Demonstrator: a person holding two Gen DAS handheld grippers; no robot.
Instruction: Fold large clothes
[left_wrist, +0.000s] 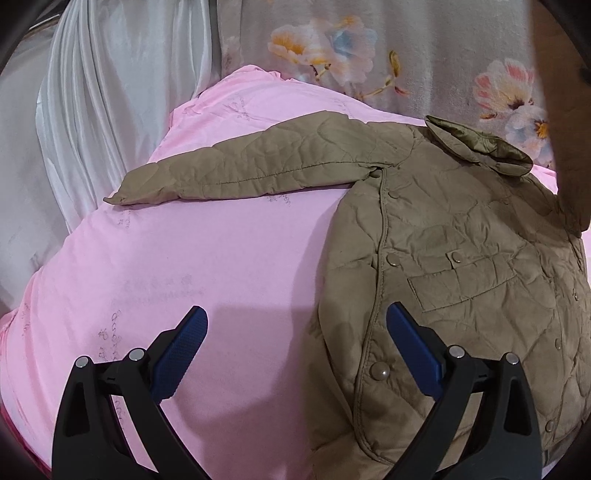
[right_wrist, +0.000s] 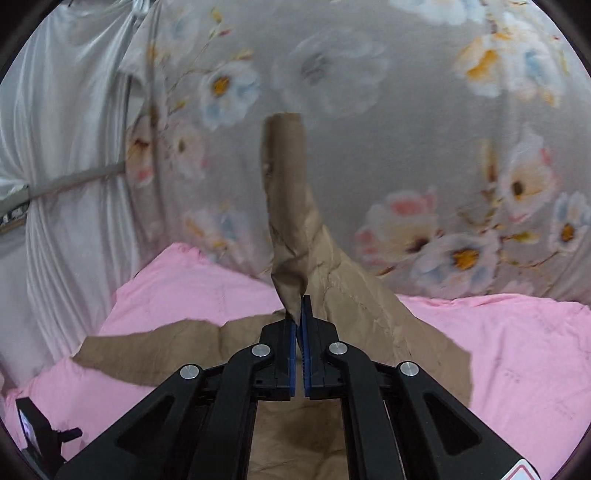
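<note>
My left gripper (left_wrist: 297, 325) hangs with jaws apart over the pink bed (left_wrist: 221, 258), beside the tan jacket (left_wrist: 461, 277) lying there. My right gripper (right_wrist: 298, 314) pinches its lifted sleeve (right_wrist: 288, 206); floral curtain (right_wrist: 369, 110) behind.

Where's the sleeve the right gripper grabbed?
Right wrist view, centre: the sleeve is pinched in the right gripper and sticks up above the pink bedding, against the floral sheet.
</note>
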